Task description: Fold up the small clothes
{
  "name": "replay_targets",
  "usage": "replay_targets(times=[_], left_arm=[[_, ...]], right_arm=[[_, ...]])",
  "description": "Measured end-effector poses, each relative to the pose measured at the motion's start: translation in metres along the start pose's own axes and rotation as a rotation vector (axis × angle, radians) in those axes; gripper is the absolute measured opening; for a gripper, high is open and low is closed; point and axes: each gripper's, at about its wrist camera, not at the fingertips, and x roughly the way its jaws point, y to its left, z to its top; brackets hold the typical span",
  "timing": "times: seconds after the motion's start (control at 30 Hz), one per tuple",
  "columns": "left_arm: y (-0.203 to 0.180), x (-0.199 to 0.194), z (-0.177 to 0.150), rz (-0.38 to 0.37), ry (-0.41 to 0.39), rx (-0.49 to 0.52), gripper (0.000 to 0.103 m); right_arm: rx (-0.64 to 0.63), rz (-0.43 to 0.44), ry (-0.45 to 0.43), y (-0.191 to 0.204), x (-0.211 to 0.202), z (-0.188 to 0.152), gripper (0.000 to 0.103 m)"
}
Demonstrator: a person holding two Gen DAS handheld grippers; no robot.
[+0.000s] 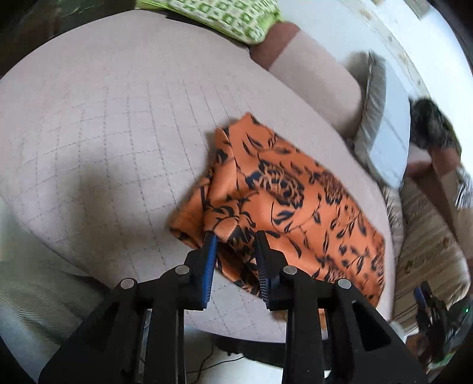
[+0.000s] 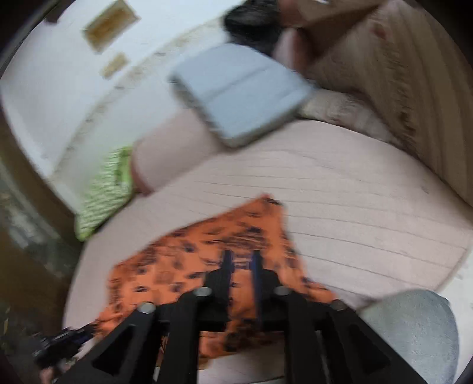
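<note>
the orange flowered cloth [image 1: 283, 201] lies on the pale quilted cushion [image 1: 118, 124], toward its near edge, already doubled over itself at one side so that a thick folded ridge runs along its left edge in the left wrist view. the left claw [image 1: 236, 236] hangs just above that near corner with its ribbed blue pads [image 1: 210, 260] parted a little; a small rolled bit of hem sits at the tip of the left pad, but the pads do not press on it, so nothing is gripped. the right claw [image 2: 241, 255] hovers over the middle of the same cloth [image 2: 207, 236], jaws narrowly apart and empty as far as the heavy blur lets one see. the two claws appear to stand off the fabric because the fold they were making has been laid down and let go, leaving the cloth to settle flat under its own weight. it looks like one fold is done and another is due, since the piece is still broad. a green patterned pillow [image 1: 224, 17] and a grey cushion [image 2: 236, 94] sit at the far side, well apart from the work.
</note>
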Motion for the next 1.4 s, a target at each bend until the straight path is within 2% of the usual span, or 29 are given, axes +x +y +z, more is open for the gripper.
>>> replay_targets(times=[0.03,0.07,0.13,0.2,0.27,0.33,0.4,0.47,0.5,0.57,0.7,0.8,0.83,0.87,0.9,0.93,1.03,1.13,1.2,1.3,1.4], left_arm=[[-0.004,-0.006,-0.001,0.02,-0.02,0.003,0.026],[-0.005,-0.012,-0.001,0.045,-0.029,0.014,0.031],[-0.003,-0.021,-0.004,0.033,-0.022,0.02,0.06],[0.001,-0.026,-0.007,0.033,-0.046,0.013,0.061],[0.005,-0.02,0.004,0.057,-0.05,0.004,0.061],[0.008,0.003,0.023,0.07,0.01,-0.059,0.061],[0.004,0.03,0.034,0.048,0.081,-0.047,0.061],[0.006,0.049,0.032,0.066,0.095,-0.002,0.061],[0.014,0.058,0.028,0.087,0.117,-0.015,0.061],[0.035,0.063,0.022,0.001,0.149,-0.119,0.061],[0.055,0.062,0.023,-0.142,0.159,-0.219,0.067],[0.067,0.065,0.025,-0.195,0.152,-0.311,0.069],[0.07,0.066,0.027,-0.199,0.152,-0.33,0.065],[0.07,0.068,0.028,-0.189,0.157,-0.341,0.055],[0.071,0.069,0.028,-0.149,0.172,-0.33,0.017],[0.073,0.072,0.027,-0.139,0.194,-0.328,0.009],[0.072,0.061,0.027,-0.148,0.163,-0.32,0.008],[0.063,0.048,0.029,-0.173,0.114,-0.291,0.008],[0.06,0.045,0.029,-0.174,0.11,-0.275,0.007],[0.06,0.042,0.028,-0.202,0.107,-0.281,0.007],[0.058,0.036,0.03,-0.219,0.1,-0.267,0.006]], right_arm=[[-0.023,0.042,0.017,0.012,0.002,0.003,0.048],[-0.037,0.077,0.021,0.021,0.003,0.005,0.052],[-0.045,0.196,0.022,0.041,0.006,0.01,0.053],[-0.061,0.272,0.045,0.057,0.014,0.014,0.055],[-0.125,0.353,0.108,0.093,0.029,0.012,0.055],[-0.154,0.41,0.165,0.12,0.046,0.008,0.055],[-0.194,0.449,0.245,0.149,0.065,0.004,0.055],[-0.211,0.411,0.294,0.177,0.088,0.003,0.055],[-0.222,0.399,0.317,0.194,0.103,0.003,0.055],[-0.25,0.401,0.344,0.214,0.121,0.002,0.055],[-0.33,0.402,0.474,0.249,0.167,-0.007,0.055],[-0.368,0.371,0.594,0.273,0.207,-0.018,0.055],[-0.374,0.372,0.634,0.283,0.22,-0.023,0.055],[-0.377,0.365,0.661,0.289,0.228,-0.026,0.055],[-0.385,0.358,0.706,0.297,0.24,-0.032,0.055],[-0.398,0.357,0.773,0.308,0.256,-0.04,0.055],[-0.486,0.27,0.92,0.332,0.288,-0.065,0.055],[-0.536,0.203,0.982,0.351,0.308,-0.082,0.055],[-0.537,0.205,1.014,0.361,0.316,-0.089,0.055],[-0.591,0.158,1.062,0.374,0.323,-0.1,0.054],[-0.667,0.046,1.093,0.382,0.337,-0.117,0.045]])
